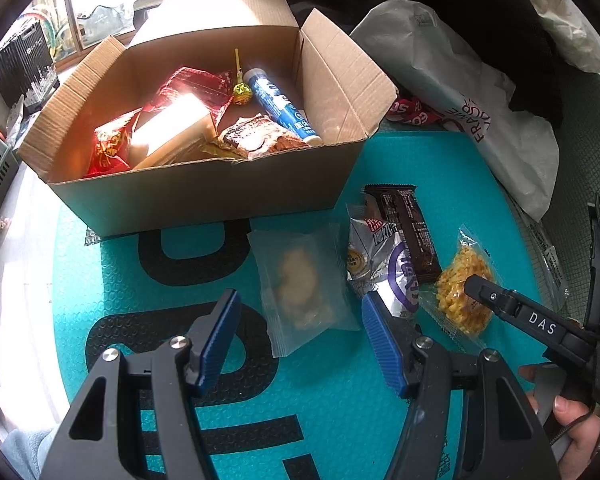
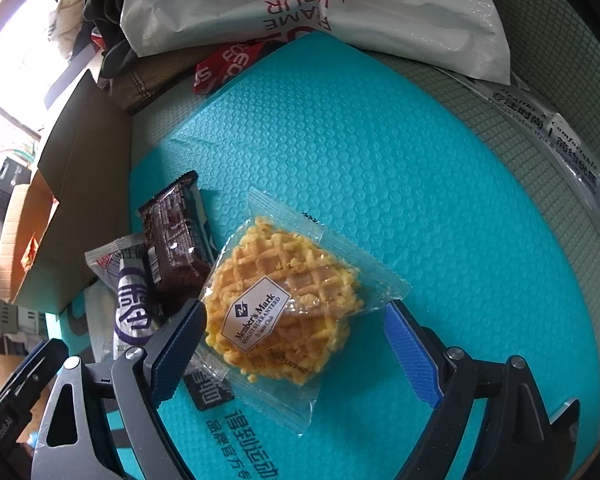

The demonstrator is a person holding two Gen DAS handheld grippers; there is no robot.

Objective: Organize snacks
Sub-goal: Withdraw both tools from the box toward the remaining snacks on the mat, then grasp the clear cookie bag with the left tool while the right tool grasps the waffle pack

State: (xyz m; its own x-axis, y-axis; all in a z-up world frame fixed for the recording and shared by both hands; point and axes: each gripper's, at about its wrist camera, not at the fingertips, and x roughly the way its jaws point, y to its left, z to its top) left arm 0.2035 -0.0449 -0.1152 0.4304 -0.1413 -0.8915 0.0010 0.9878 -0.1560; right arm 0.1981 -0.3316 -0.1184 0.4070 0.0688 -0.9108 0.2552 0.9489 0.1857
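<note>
At lower centre of the left wrist view, the left claw [image 1: 300,332] stands released astride a frosted clear pouch holding a pale pastry [image 1: 300,280]: light, crumbly, slippery film. Lower centre of the right wrist view, the right claw [image 2: 296,328], spread wide, brackets a clear-wrapped golden waffle [image 2: 284,300]; pinch gently across the middle.
</note>
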